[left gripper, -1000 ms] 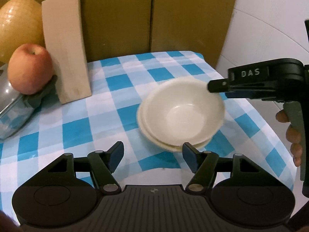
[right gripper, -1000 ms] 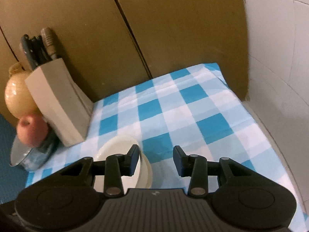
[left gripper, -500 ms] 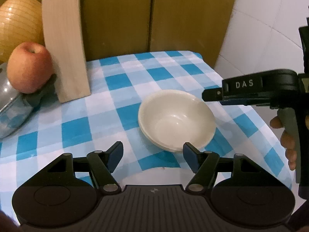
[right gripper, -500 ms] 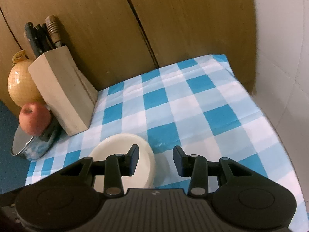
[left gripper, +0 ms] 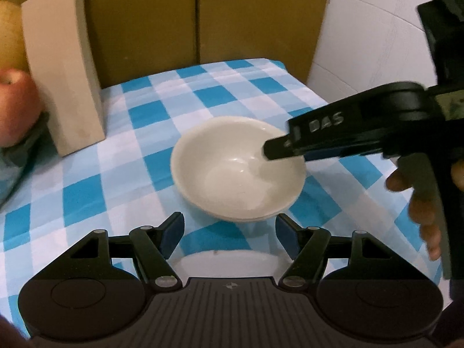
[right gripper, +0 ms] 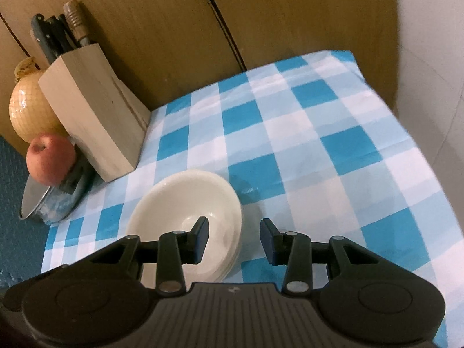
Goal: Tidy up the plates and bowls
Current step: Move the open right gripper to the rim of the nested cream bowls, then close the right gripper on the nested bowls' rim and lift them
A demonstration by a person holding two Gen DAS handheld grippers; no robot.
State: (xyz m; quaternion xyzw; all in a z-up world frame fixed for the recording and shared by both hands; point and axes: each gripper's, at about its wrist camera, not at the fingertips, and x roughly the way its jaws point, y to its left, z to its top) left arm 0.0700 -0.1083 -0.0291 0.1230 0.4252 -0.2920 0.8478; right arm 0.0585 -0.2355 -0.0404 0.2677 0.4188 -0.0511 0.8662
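Bowls (left gripper: 237, 174) sat nested at frame centre on the checked cloth (left gripper: 145, 116), glazed, likely slippery and breakable. I held the left gripper (left gripper: 229, 233) released below them; the right gripper (right gripper: 234, 239) stood unclenched, straddling the right rim. I judged the rim the best hold.

Wooden cabinet doors (right gripper: 174, 29), white wall (right gripper: 429, 43)
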